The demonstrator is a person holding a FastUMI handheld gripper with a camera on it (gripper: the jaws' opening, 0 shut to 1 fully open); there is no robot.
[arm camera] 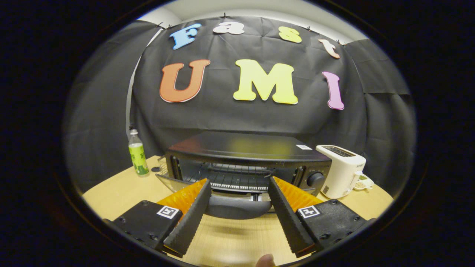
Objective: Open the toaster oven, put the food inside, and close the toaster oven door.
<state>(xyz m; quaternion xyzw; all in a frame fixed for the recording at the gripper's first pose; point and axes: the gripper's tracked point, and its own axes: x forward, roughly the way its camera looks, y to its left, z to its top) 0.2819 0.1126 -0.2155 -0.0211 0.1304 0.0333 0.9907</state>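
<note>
Closest to me, a fingertip (265,260) of the person shows at the bottom, over the pale wooden worktop (230,237). My gripper (239,185) has its two black ribbed fingers (189,218) spread wide apart, and they hold nothing; each finger block carries a small square black-and-white marker, which I cannot read as text. Just ahead, between the finger tips, lies the toaster oven door (232,205), folded down and open, with its dark handle toward me. Beyond it stands the black toaster oven (246,157), its wire rack visible inside and a round knob on its right side; a small white label sits on its top, too small to read. To its right stands a white toaster (343,170), touching a small dish (362,183). To the left, near the cloth wall, stands a bottle (137,154) with a green label, its writing unreadable.
</note>
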